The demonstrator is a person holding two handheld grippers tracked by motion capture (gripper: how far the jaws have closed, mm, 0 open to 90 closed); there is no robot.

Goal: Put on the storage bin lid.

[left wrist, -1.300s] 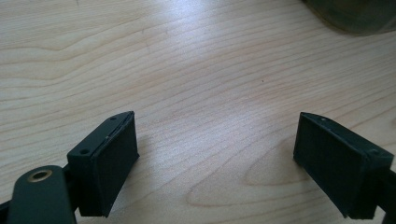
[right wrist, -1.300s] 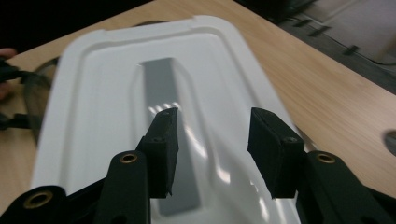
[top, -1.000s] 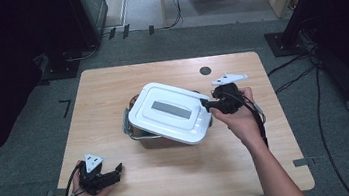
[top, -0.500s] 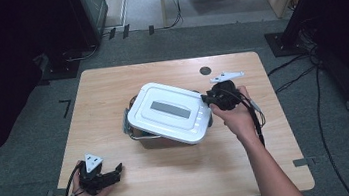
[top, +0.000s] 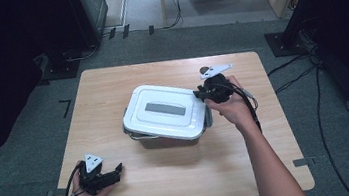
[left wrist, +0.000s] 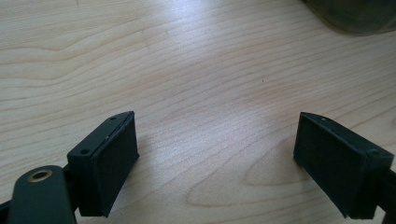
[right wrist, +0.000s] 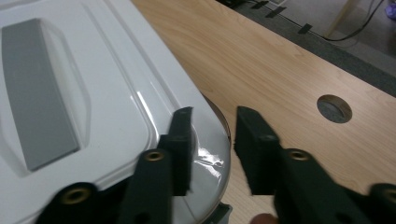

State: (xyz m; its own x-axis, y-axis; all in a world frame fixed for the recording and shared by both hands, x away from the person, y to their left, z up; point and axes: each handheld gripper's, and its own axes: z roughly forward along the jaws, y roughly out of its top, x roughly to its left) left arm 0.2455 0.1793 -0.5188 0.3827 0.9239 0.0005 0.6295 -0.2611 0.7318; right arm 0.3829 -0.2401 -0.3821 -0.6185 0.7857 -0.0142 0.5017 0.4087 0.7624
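At the near left corner of the wooden bench (top: 111,90), the left hand-held gripper (top: 113,172) is held low over the bench top, its jaws pointing right. In the left gripper view the left hand-held gripper (left wrist: 215,163) is seen with its jaws spread wide, with only bare wood grain between them. Well apart from it, at the middle of the bench, a metal container (top: 139,132) is covered by a white lid (top: 166,110) with a grey rectangular panel (top: 165,108) on top; the lid sits slightly askew on the container. At the right edge of the lid, the right hand-held gripper (top: 198,94) is held by the person's right hand (top: 234,108). In the right gripper view its jaws are seen narrowly parted, astride the lid's rounded rim (right wrist: 212,163), one pad over the white top and the other outside the rim. A round hole (right wrist: 334,108) is cut in the bench farther right.
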